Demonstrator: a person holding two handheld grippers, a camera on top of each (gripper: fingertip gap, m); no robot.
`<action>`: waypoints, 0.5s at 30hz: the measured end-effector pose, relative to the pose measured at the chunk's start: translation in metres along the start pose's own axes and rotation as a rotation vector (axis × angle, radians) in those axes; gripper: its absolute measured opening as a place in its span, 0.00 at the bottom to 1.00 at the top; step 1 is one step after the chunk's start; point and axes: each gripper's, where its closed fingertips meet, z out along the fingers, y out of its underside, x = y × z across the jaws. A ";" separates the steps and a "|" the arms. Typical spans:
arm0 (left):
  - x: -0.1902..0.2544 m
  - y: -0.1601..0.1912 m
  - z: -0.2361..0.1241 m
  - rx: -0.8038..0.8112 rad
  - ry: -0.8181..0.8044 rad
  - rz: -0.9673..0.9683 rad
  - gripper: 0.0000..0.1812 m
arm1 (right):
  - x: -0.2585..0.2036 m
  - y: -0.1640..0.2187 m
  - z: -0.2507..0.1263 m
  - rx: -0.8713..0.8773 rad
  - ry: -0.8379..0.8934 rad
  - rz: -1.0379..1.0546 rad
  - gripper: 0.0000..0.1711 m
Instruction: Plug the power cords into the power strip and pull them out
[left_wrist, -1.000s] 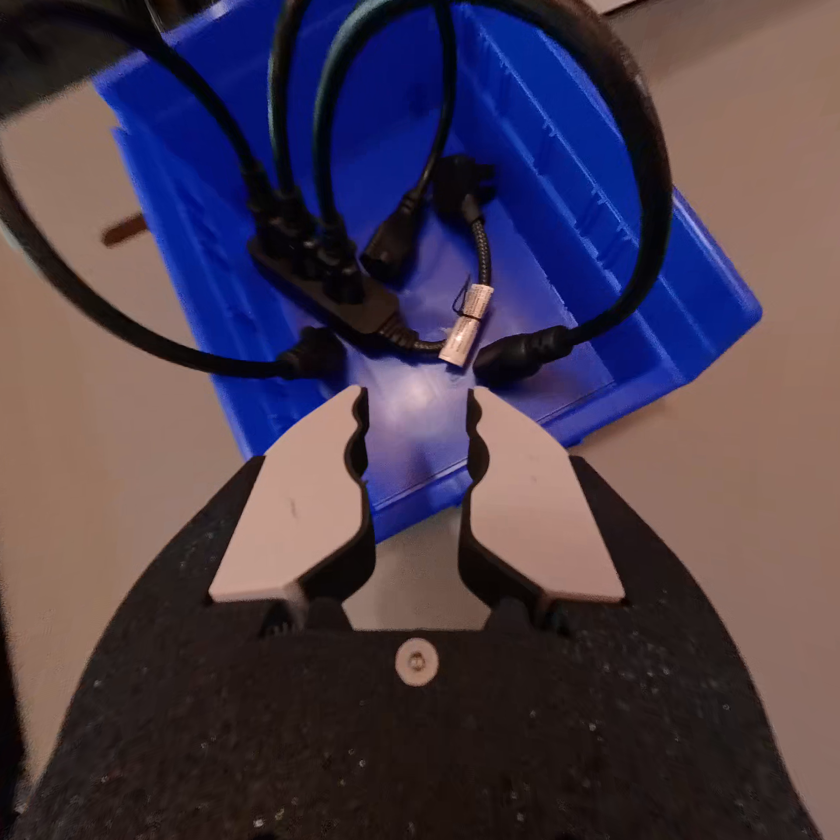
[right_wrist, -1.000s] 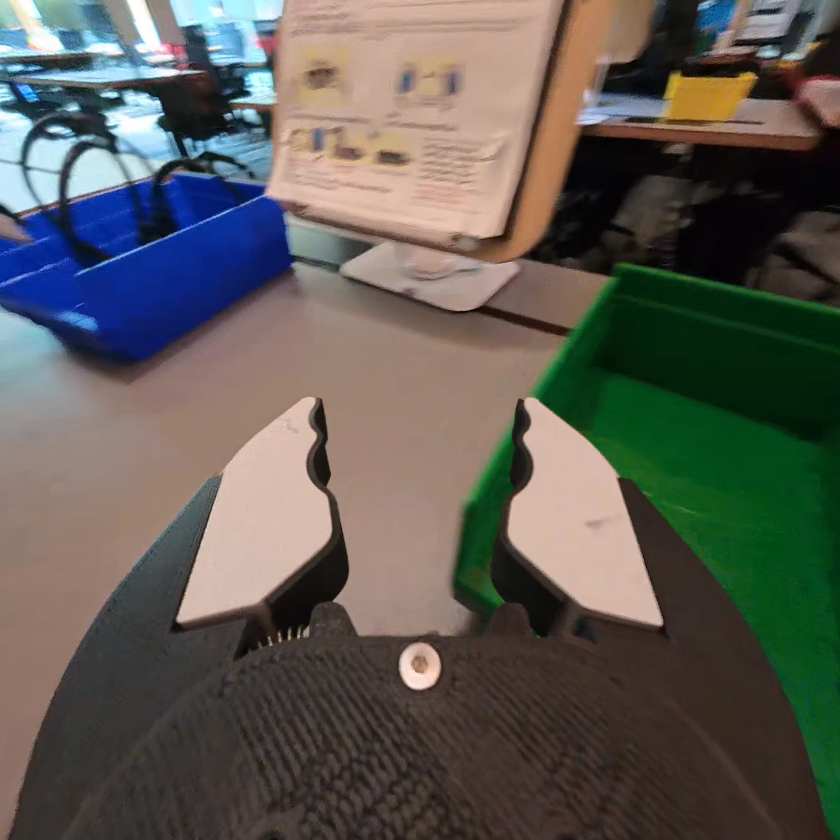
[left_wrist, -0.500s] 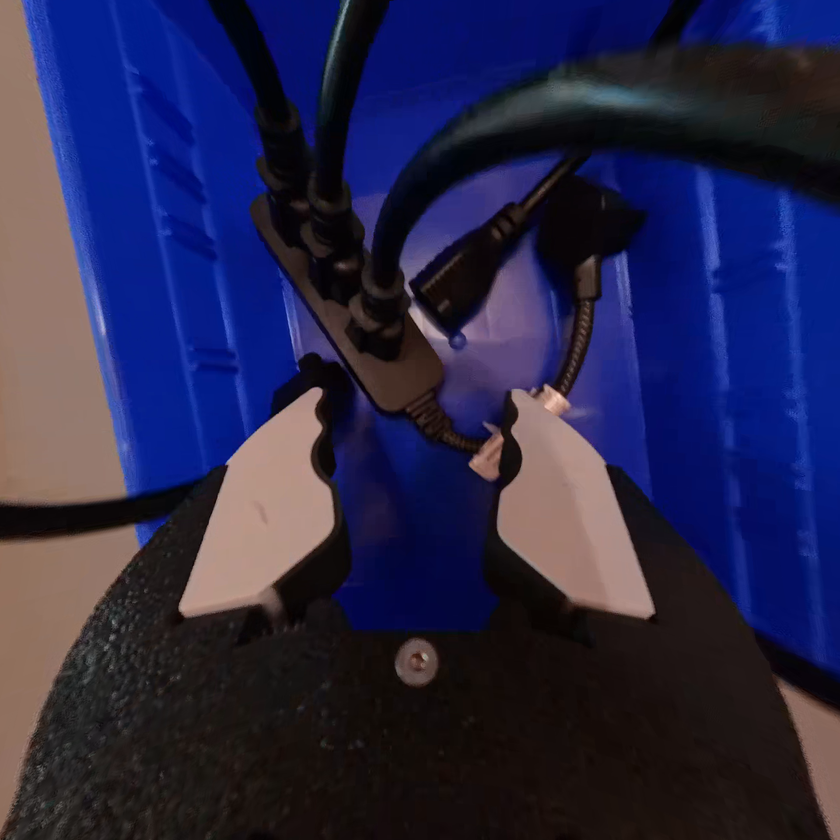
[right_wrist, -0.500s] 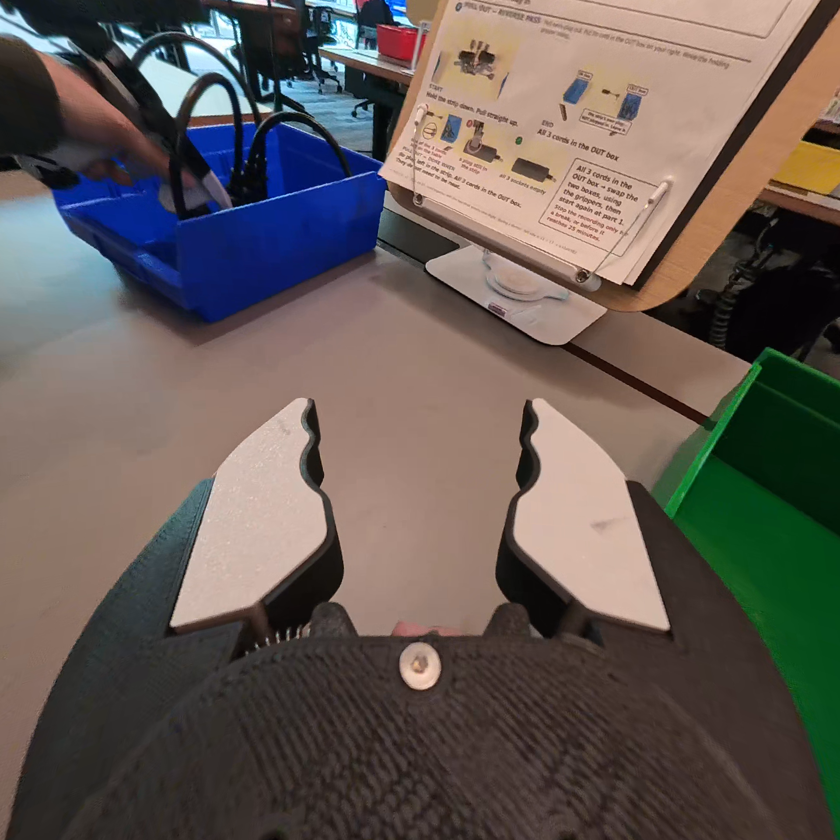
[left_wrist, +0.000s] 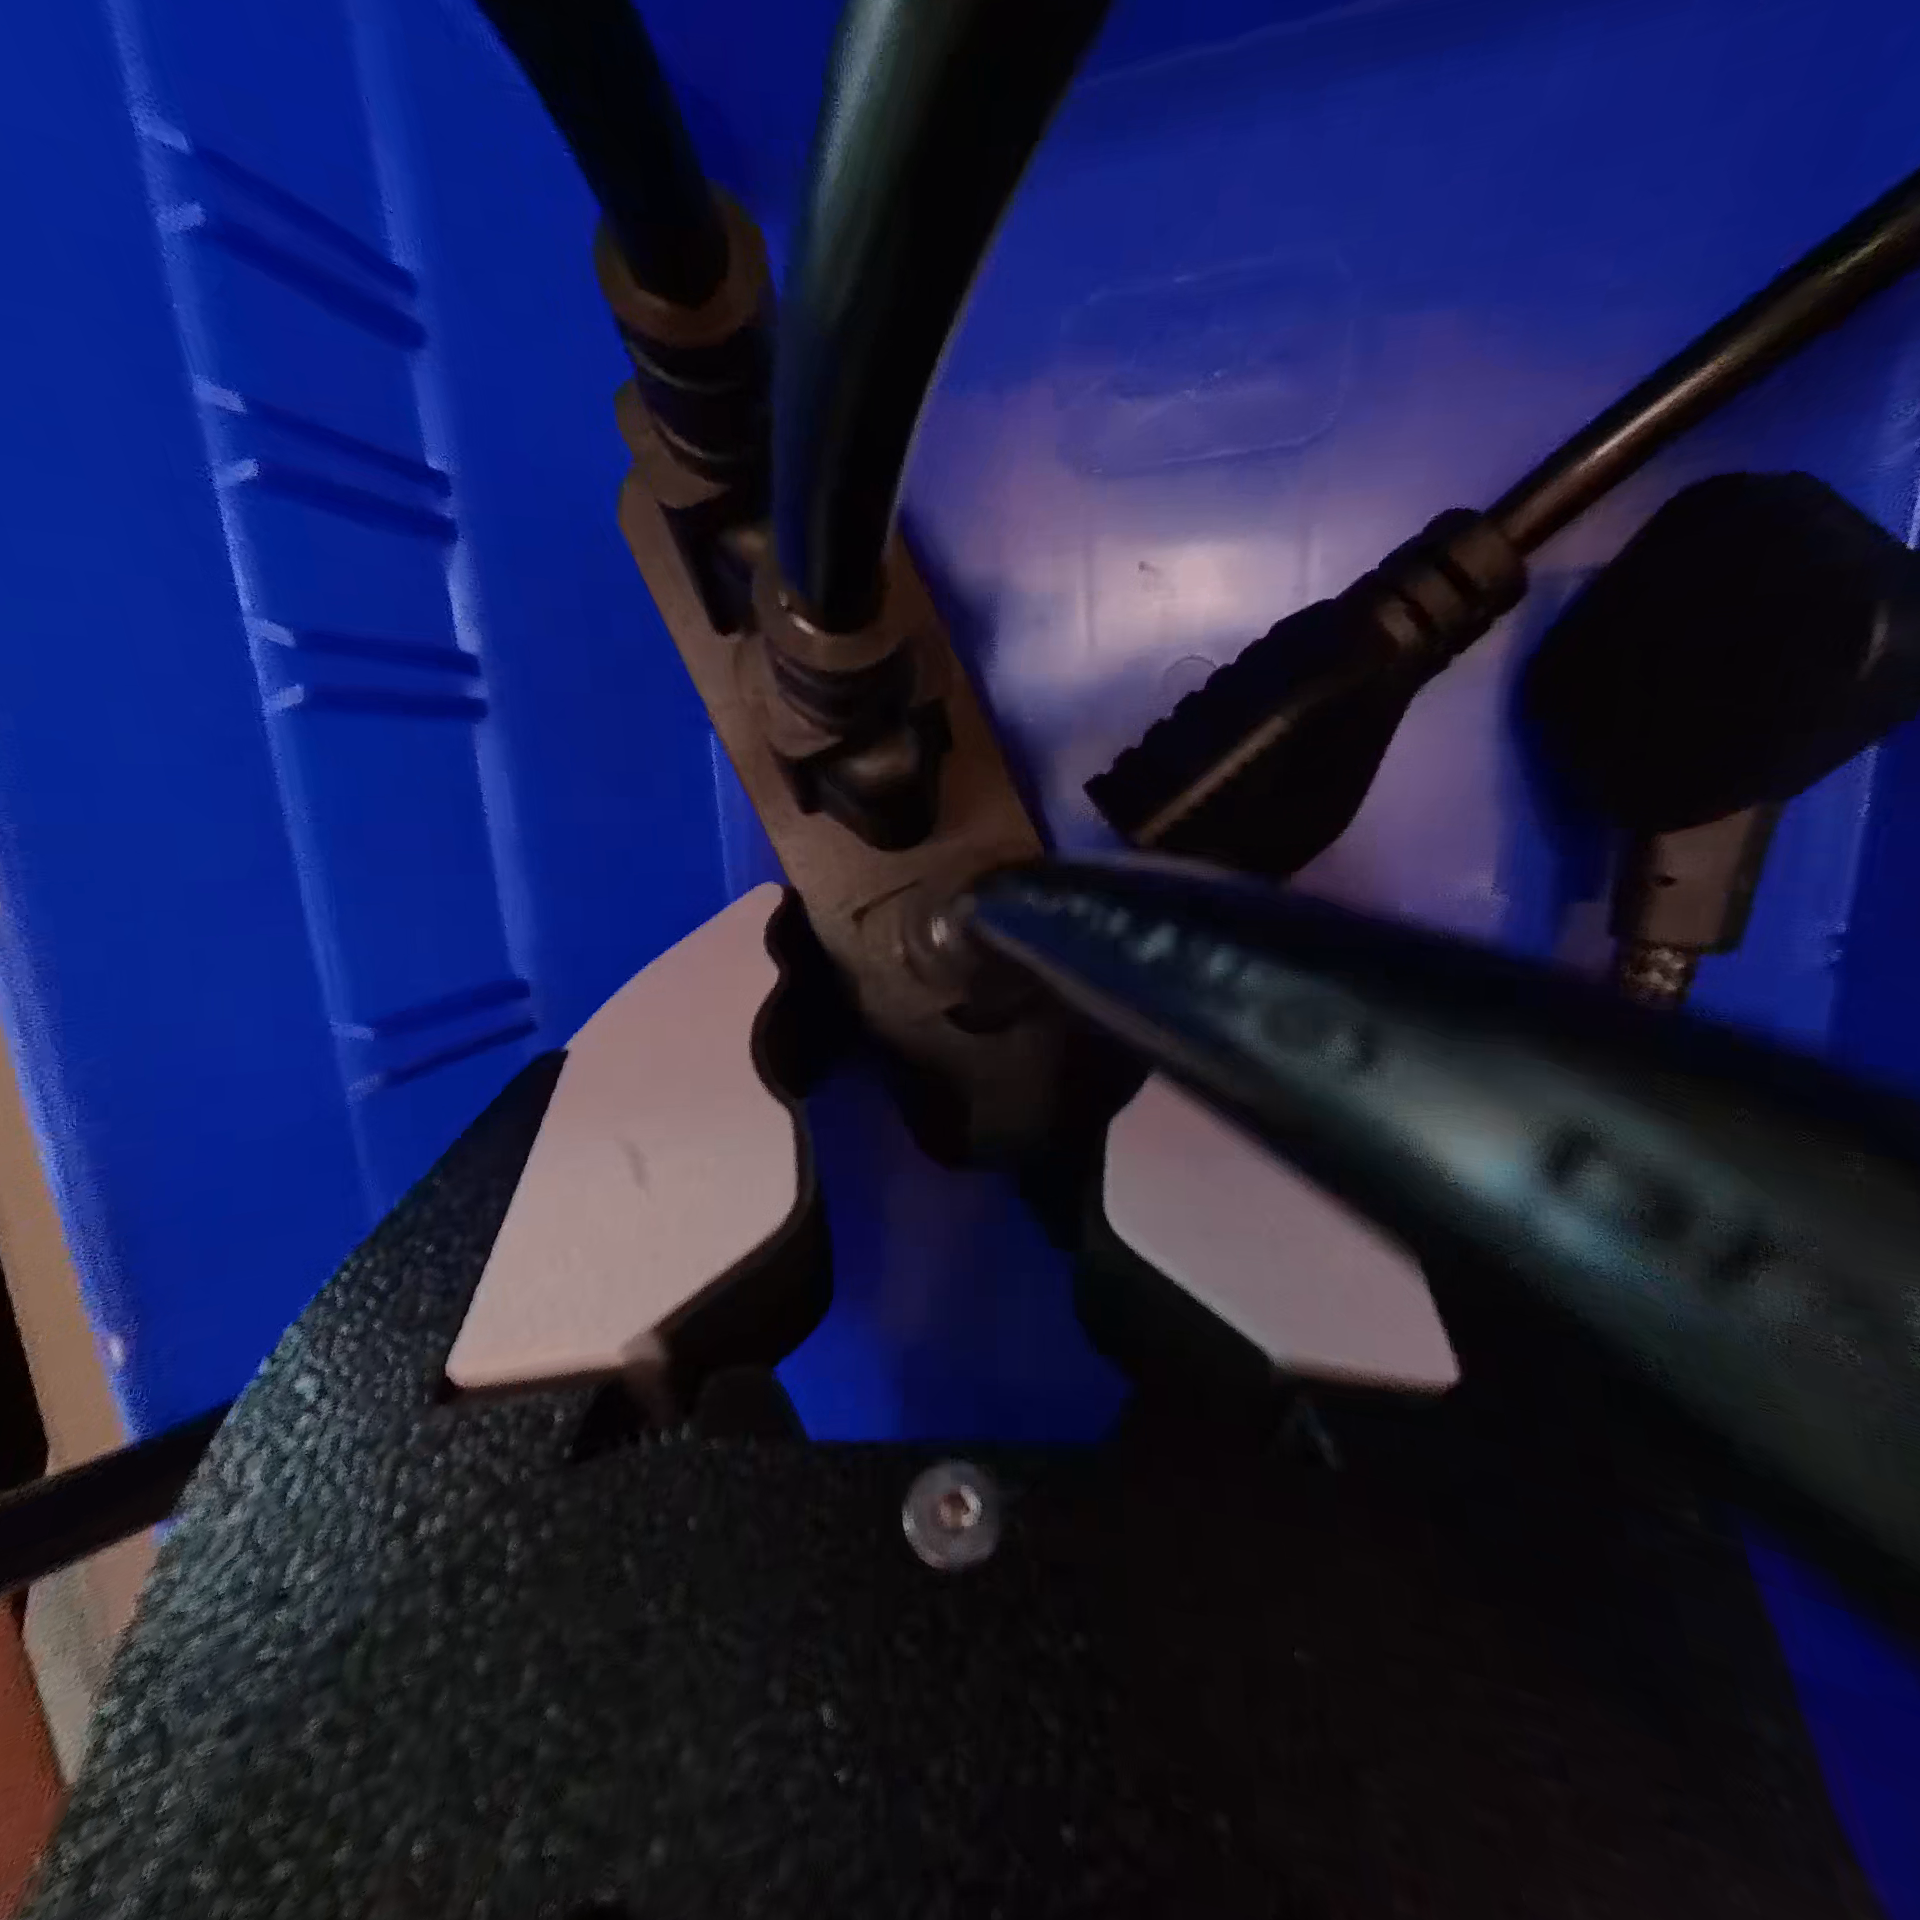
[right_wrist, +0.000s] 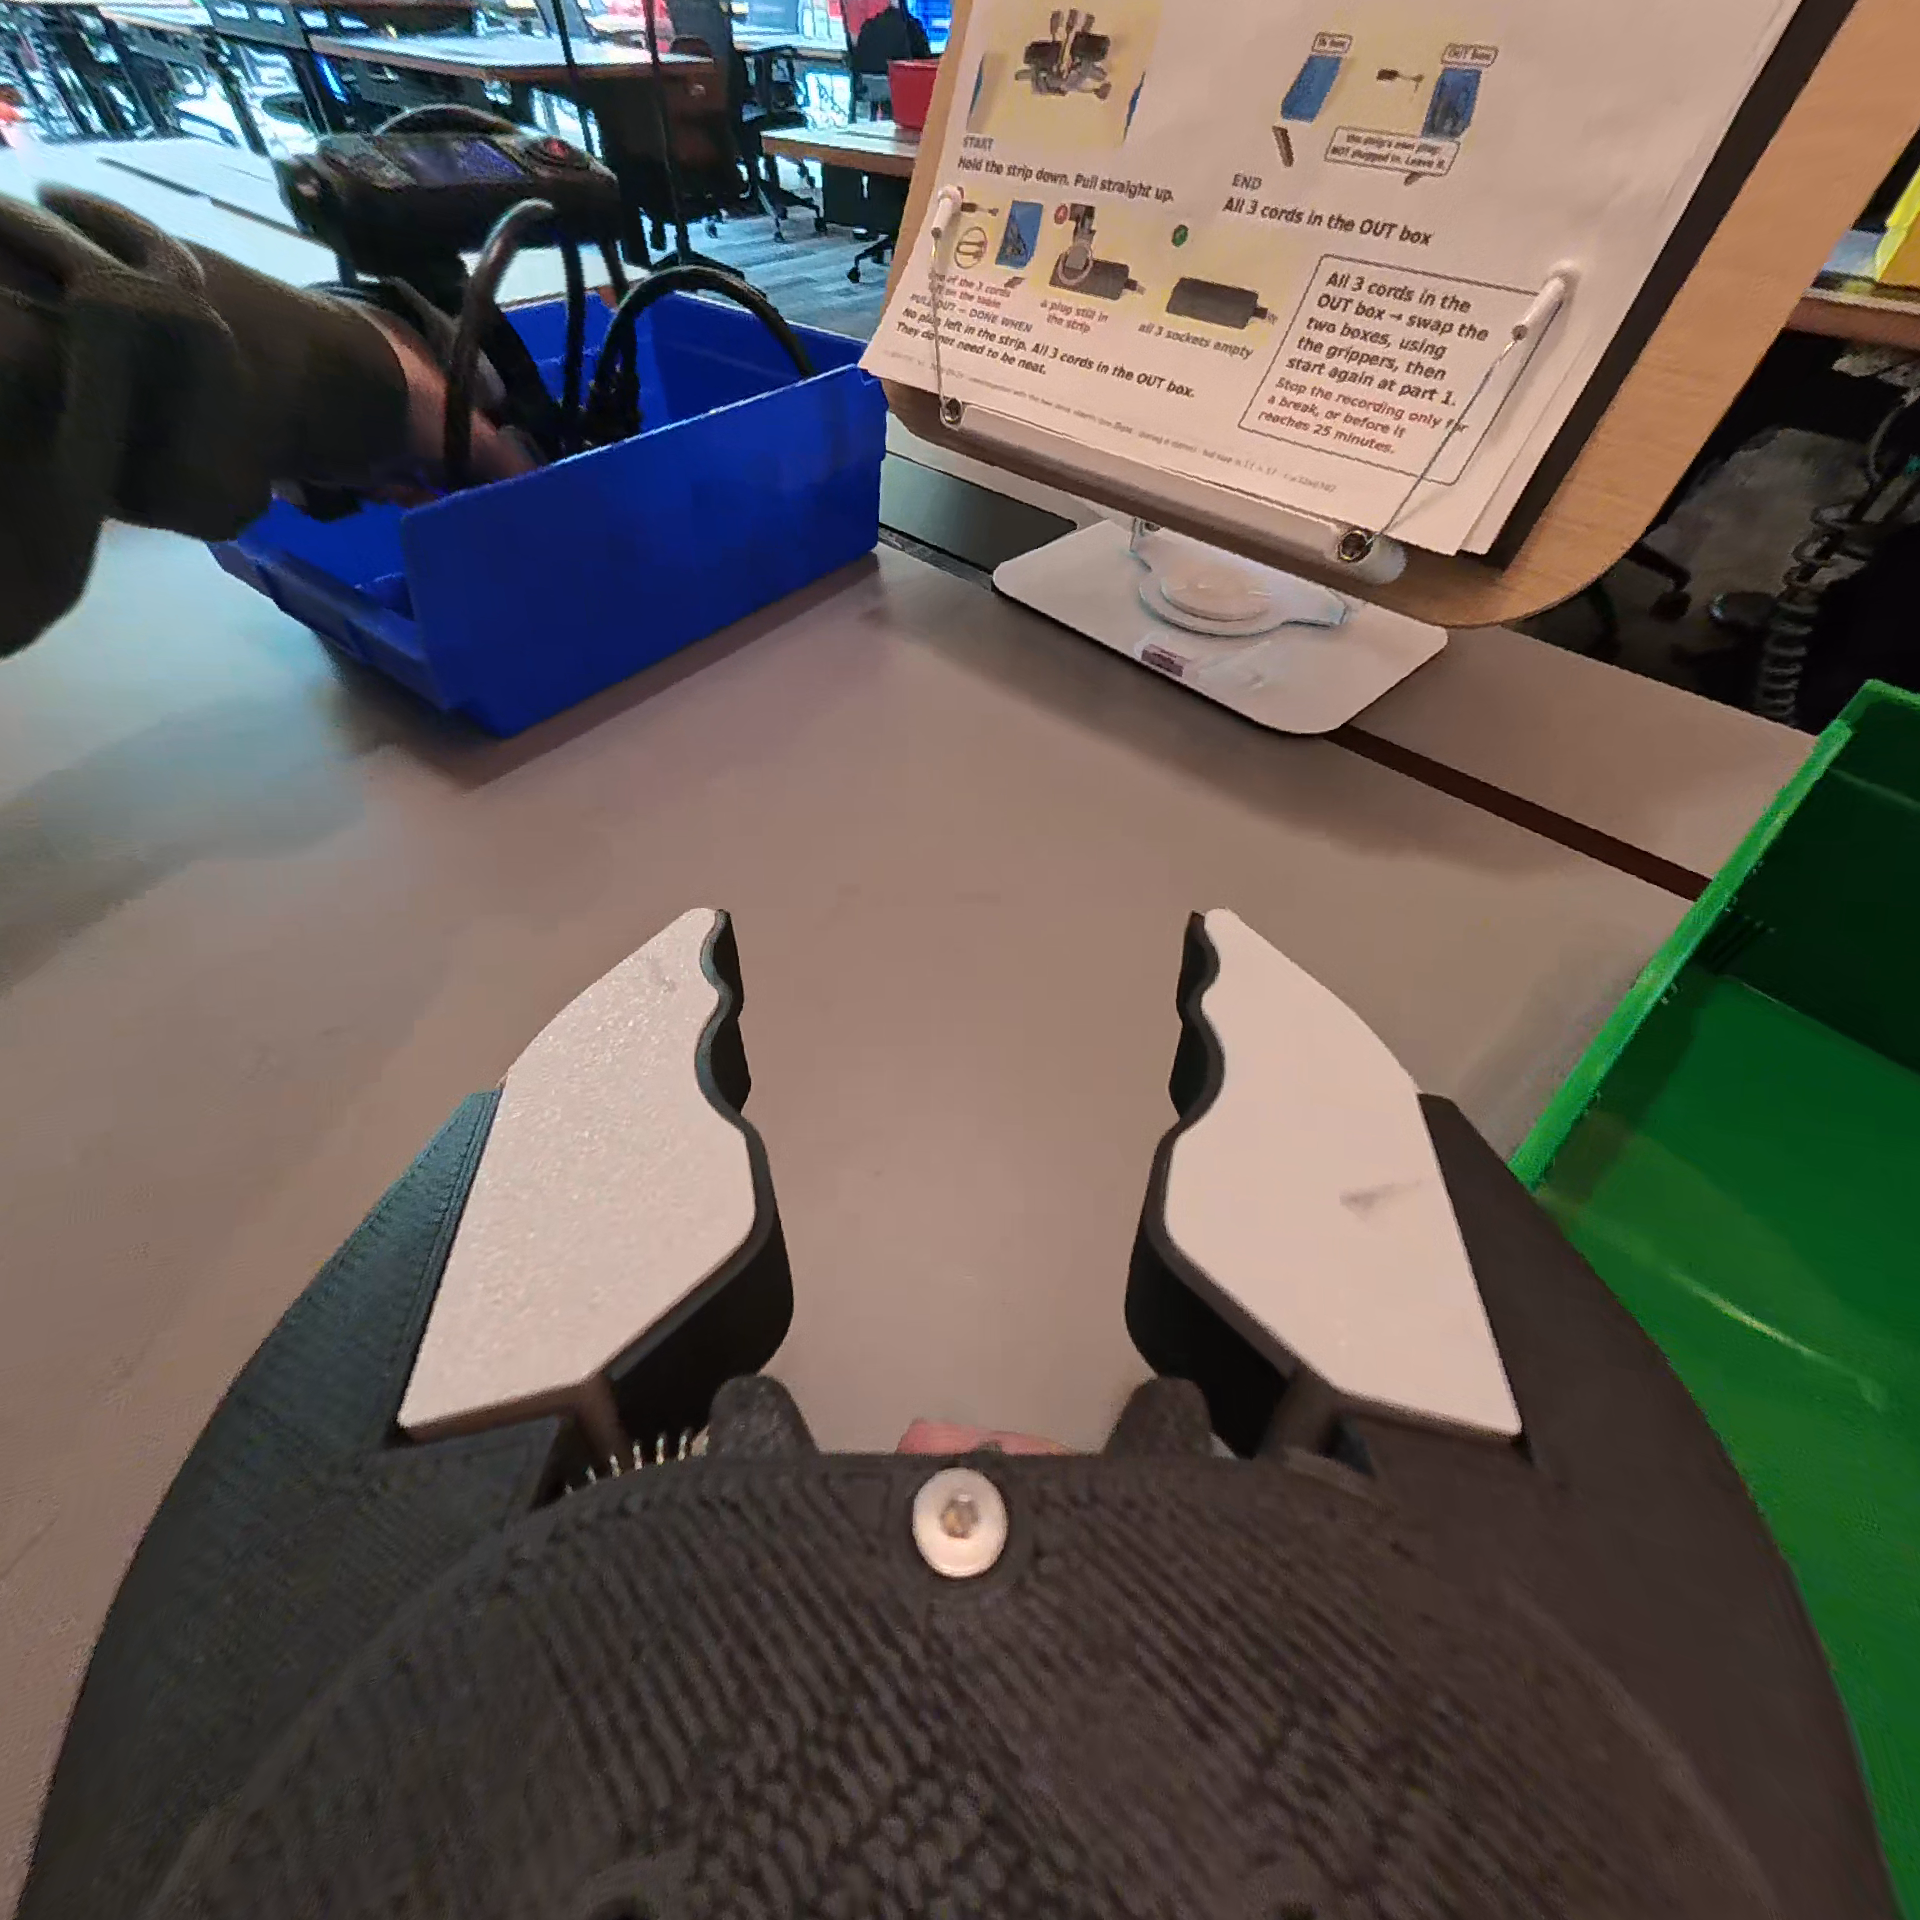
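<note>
Our right gripper (right_wrist: 961, 1023) hangs wide open over the bare grey table (right_wrist: 935, 821), with a green bin (right_wrist: 1704, 1091) to its right and a blue bin (right_wrist: 644, 540) ahead-left. A paper stand (right_wrist: 1247, 623) and office desks lie beyond. Our left gripper (left_wrist: 940, 1049), jaws narrow, straddles the power strip (left_wrist: 894, 914) end inside the blue bin; we cannot tell if it grips.

Left view dim, near cord (left_wrist: 1455, 1122) blurred; right view bright, edges warped.

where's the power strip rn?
Left wrist view: the power strip lies on the floor of the blue bin, near its left wall, its near end between the left claw's fingers.
</note>
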 end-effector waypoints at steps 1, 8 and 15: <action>0.000 -0.001 0.001 0.029 0.010 0.001 0.30 | -0.001 0.001 0.001 -0.003 -0.005 -0.006 0.47; 0.001 -0.003 0.000 0.120 0.022 0.064 0.29 | -0.005 -0.010 -0.005 0.014 0.005 -0.046 0.45; -0.003 0.000 -0.035 0.180 -0.058 0.375 0.27 | 0.004 -0.019 -0.016 0.029 0.050 -0.068 0.44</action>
